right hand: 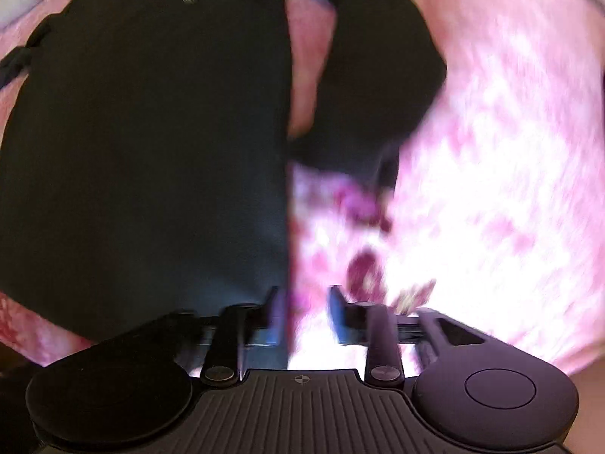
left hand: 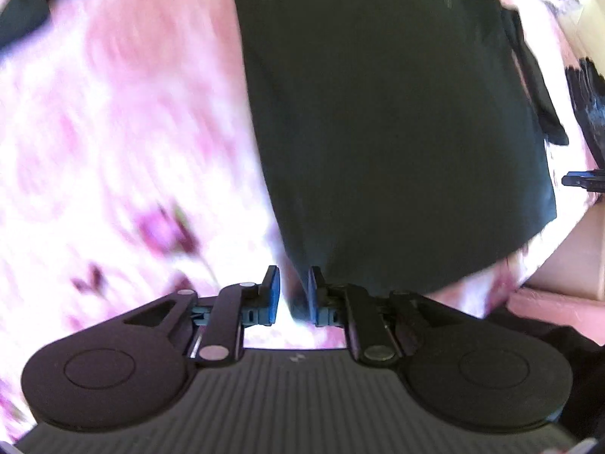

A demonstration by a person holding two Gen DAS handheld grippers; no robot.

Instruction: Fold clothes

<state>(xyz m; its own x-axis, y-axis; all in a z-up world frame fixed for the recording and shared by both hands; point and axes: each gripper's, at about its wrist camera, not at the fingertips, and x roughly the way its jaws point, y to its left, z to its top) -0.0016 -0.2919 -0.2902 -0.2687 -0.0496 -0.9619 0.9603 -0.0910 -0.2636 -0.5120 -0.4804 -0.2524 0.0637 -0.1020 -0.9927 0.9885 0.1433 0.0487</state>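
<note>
A dark T-shirt [left hand: 397,132] lies flat on a pink flowered sheet [left hand: 113,132]. In the left wrist view its lower left corner reaches down between the fingers of my left gripper [left hand: 294,299]. The jaws stand a little apart, and light shows between the left pad and the cloth. In the right wrist view the shirt [right hand: 151,151] fills the left half and a sleeve [right hand: 370,75] sticks out at the upper right. My right gripper [right hand: 305,312] hangs open over the shirt's right edge, which runs down close to its left finger. Both views are blurred.
The sheet [right hand: 491,151] spreads out to the right of the shirt. A beige edge [left hand: 574,265] and some dark cloth [left hand: 548,336] lie at the lower right of the left wrist view. A black and blue part [left hand: 584,181] pokes in from the right edge.
</note>
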